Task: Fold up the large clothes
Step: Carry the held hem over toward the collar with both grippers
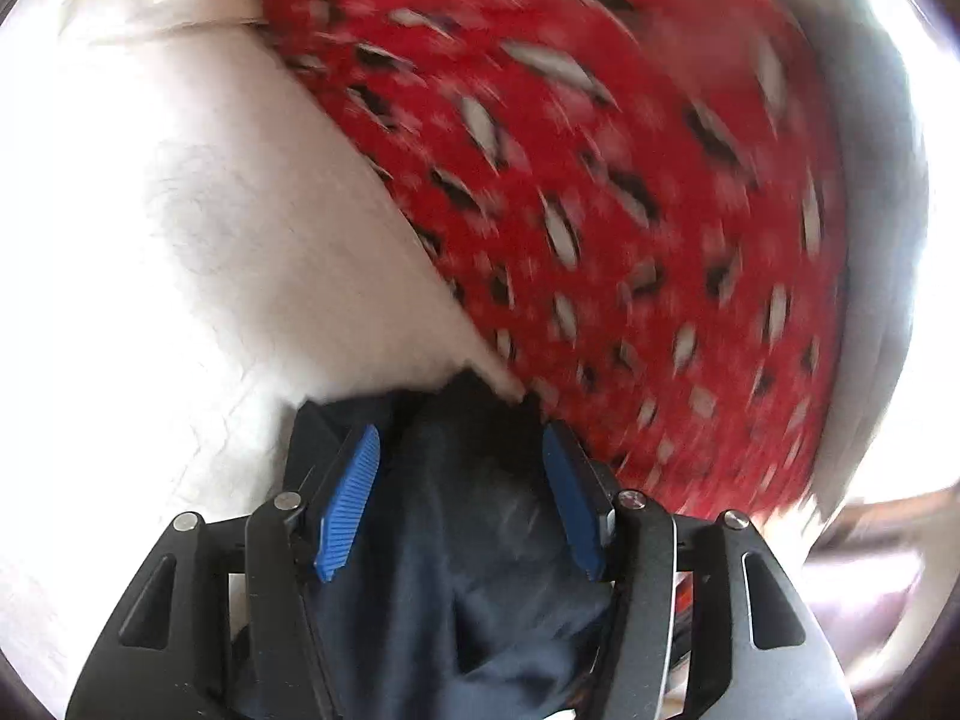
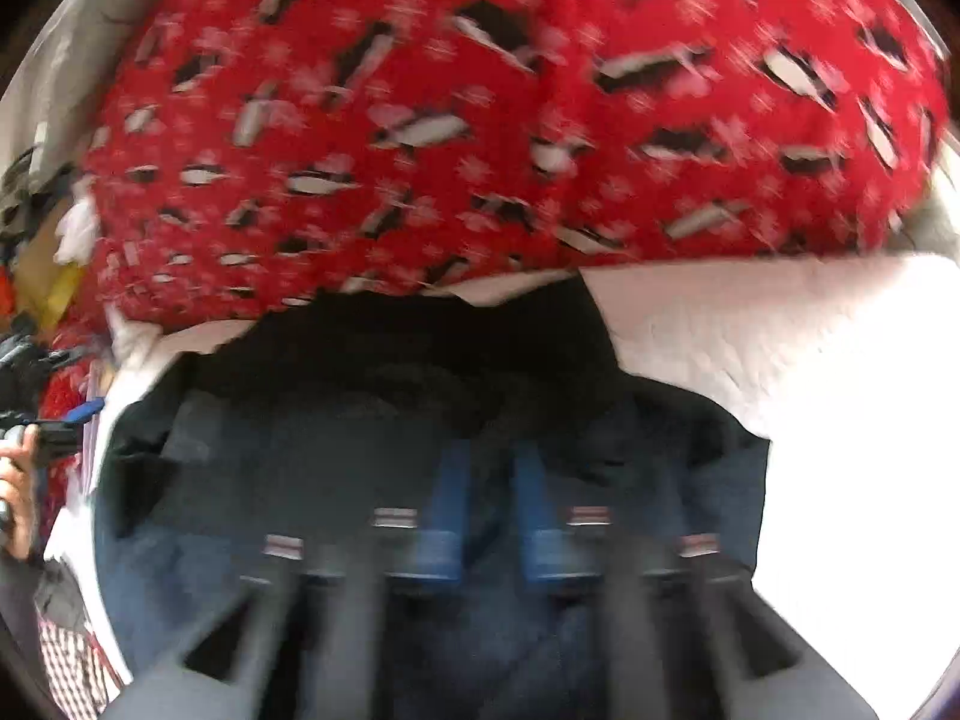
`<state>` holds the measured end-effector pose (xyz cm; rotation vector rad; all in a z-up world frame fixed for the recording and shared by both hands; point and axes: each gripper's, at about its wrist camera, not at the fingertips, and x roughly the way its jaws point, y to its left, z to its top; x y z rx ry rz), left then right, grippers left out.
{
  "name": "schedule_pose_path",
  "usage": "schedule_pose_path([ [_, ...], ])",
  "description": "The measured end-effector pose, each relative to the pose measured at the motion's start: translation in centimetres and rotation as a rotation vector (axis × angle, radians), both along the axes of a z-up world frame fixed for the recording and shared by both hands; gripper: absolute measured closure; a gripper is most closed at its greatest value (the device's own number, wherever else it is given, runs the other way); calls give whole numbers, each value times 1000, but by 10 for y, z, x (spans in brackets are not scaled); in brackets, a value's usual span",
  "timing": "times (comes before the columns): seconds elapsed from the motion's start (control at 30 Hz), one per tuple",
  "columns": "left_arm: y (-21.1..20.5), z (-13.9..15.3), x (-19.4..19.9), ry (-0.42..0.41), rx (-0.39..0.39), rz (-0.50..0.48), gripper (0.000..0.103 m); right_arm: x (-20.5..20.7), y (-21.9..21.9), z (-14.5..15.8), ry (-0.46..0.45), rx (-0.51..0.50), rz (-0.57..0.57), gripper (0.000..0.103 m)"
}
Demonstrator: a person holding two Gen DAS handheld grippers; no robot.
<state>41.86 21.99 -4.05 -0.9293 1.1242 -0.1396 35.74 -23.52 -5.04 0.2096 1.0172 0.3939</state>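
Observation:
A dark navy garment (image 1: 456,540) fills the space between the blue pads of my left gripper (image 1: 459,450); the jaws stand fairly wide with the cloth bunched between them. In the right wrist view the same dark garment (image 2: 300,450) lies spread under my right gripper (image 2: 492,480), whose blue fingers (image 2: 450,498) stand close together, with cloth between them. The view is motion-blurred. The garment rests on a white sheet (image 1: 210,210).
A red blanket with a black-and-white penguin print (image 1: 600,180) lies beyond the garment, also in the right wrist view (image 2: 480,120). The white sheet (image 2: 810,360) is bright at right. The other gripper and a hand (image 2: 18,480) show at far left.

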Motion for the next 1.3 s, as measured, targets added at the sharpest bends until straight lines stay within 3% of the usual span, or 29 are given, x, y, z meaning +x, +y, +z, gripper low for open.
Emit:
schedule_pose_path([
  [0.13, -53, 7, 4, 0, 109, -232, 45, 3, -38, 9, -11, 230, -164, 84],
  [0.17, -66, 6, 7, 13, 155, -280, 45, 5, -43, 7, 5, 256, -173, 66],
  [0.23, -80, -1, 14, 51, 248, -304, 45, 7, -40, 3, 30, 227, -173, 50],
  [0.33, -91, -20, 20, 104, 292, -286, 45, 6, -30, -5, 61, 206, -98, 49],
  [0.4, -108, -31, 16, 114, 298, -342, 45, 5, -13, -11, 59, 109, -52, 58],
  [0.43, -119, -29, 13, 94, 373, -371, 52, 3, -4, -12, 32, 39, -23, 82],
  [0.47, -132, -26, 9, 72, 486, -402, 64, 0, -2, -11, 19, 25, 0, 99],
  [0.5, -142, -24, 7, 60, 569, -432, 96, -2, -1, -8, -1, 38, 21, 100],
  [0.53, -144, -23, 7, 63, 598, -429, 97, -6, -3, -3, -33, 43, 13, 100],
  [0.6, -133, -16, 8, 44, 594, -354, 103, -9, -13, 12, -100, 94, -21, 100],
  [0.73, -96, -5, 17, 15, 548, -162, 103, -7, -54, 36, -174, 259, -147, 100],
  [0.8, -78, -8, 22, 45, 579, -79, 103, 2, -67, 29, -139, 257, -194, 100],
  [0.87, -54, -14, 23, 84, 549, 18, 103, 11, -73, 10, -69, 235, -228, 100],
  [0.93, -31, -21, 16, 96, 442, 71, 103, 15, -75, -10, -20, 221, -252, 100],
  [1.0, -16, -25, 12, 81, 295, 55, 103, 17, -75, -25, 37, 249, -250, 98],
  [1.07, -16, -21, 11, 48, 238, 22, 103, 16, -79, -29, 43, 298, -261, 92],
  [1.1, -21, -17, 13, 34, 232, -8, 101, 14, -82, -28, 38, 323, -269, 89],
  [1.17, -35, -12, 18, 25, 222, -63, 83, 14, -88, -27, 40, 355, -281, 78],
  [1.2, -40, -12, 20, 37, 227, -74, 56, 14, -90, -26, 38, 360, -293, 77],
  [1.23, -44, -14, 23, 52, 241, -74, 37, 13, -89, -25, 36, 360, -293, 76],
  [1.3, -53, -22, 30, 69, 280, -76, 37, 11, -88, -23, 38, 356, -284, 72],
])
